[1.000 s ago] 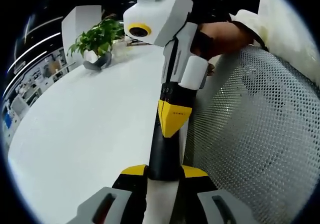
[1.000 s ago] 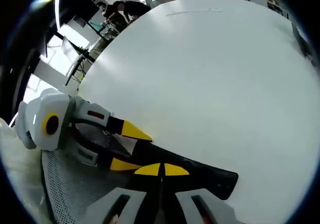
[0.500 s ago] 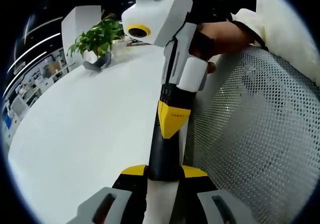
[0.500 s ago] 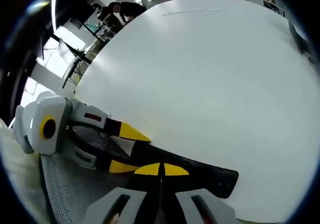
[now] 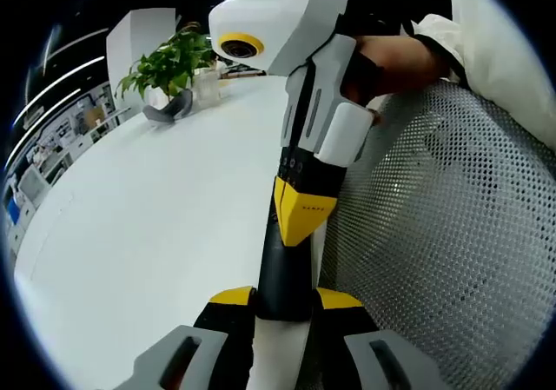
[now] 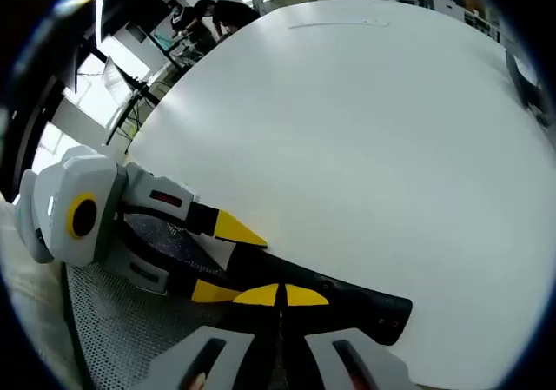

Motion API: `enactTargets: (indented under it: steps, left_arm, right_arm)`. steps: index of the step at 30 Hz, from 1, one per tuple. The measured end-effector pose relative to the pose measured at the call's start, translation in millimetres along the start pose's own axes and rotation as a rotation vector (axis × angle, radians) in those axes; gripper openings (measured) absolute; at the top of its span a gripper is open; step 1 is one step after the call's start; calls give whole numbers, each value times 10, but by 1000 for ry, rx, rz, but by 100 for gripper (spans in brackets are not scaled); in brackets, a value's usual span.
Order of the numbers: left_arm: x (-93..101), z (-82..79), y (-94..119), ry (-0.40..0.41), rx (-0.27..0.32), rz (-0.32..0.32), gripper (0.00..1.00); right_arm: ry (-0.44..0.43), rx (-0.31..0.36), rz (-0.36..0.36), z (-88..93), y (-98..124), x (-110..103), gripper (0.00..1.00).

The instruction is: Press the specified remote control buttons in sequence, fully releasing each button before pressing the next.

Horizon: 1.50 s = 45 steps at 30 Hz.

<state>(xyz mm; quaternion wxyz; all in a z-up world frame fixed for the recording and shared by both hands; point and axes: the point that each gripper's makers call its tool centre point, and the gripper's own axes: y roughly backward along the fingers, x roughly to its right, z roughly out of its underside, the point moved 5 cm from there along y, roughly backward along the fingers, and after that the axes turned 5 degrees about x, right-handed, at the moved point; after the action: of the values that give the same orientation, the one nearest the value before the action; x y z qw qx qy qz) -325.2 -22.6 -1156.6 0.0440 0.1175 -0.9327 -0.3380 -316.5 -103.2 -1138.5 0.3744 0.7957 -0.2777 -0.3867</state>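
Note:
A long black remote (image 5: pixel 283 273) lies between the yellow-tipped jaws of my left gripper (image 5: pixel 285 299), which is shut on its near end. My right gripper (image 5: pixel 300 219) comes down from the top of the left gripper view, shut, its joined yellow tips resting on the remote's upper face. In the right gripper view the remote (image 6: pixel 352 299) runs from lower right to the left under my right gripper (image 6: pixel 280 295). There the left gripper (image 6: pixel 233 264) clamps the remote from the left. The buttons are hidden.
The white table (image 5: pixel 148 225) spreads out to the left. A white mesh chair back (image 5: pixel 434 234) stands close on the right. A potted plant (image 5: pixel 169 64) and a grey object (image 5: pixel 174 108) sit at the far end. People (image 6: pixel 208 15) stand beyond the table.
The right gripper's white body has swung slightly nearer and higher in the left gripper view. Its yellow tips stay on the remote, and the left gripper's hold is unchanged.

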Motion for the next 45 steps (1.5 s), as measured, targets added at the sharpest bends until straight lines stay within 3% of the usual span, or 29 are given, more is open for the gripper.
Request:
enactTargets:
  steps: [3, 5, 11, 15, 22, 24, 28, 33, 36, 40, 45]
  left_arm:
    - [9, -8, -3, -2, 4, 5, 25]
    - [8, -9, -3, -4, 3, 6, 25]
    - [-4, -25, -14, -4, -7, 11, 24]
    - [-23, -41, -14, 3, -17, 17, 24]
    - [-37, -69, 19, -25, -16, 19, 24]
    - [-50, -65, 19, -25, -18, 21, 24]
    - [-75, -66, 42, -39, -21, 20, 24]
    - [-141, -24, 66, -23, -43, 19, 24]
    - [-193, -16, 98, -37, -47, 7, 24]
    - [-284, -5, 117, -41, -59, 7, 24]
    - [-451, -32, 122, -75, -78, 0, 24]
  right_arm:
    - [-2, 46, -53, -61, 41, -90, 0]
    - [14, 110, -53, -141, 113, -126, 0]
    - [103, 288, 21, -340, 410, -136, 3]
    - [111, 394, 66, -416, 611, -108, 8]
    - [187, 616, 307, -473, 1056, 98, 32]
    - [189, 664, 334, -464, 1112, 134, 38]
    - [156, 727, 367, -418, 1182, 219, 53]
    - [184, 818, 513, -391, 1272, 351, 69]
    - [176, 889, 525, -427, 1299, 349, 71]
    - [221, 871, 644, -406, 1342, 411, 71]
    - [258, 848, 646, -409, 1279, 393, 71]
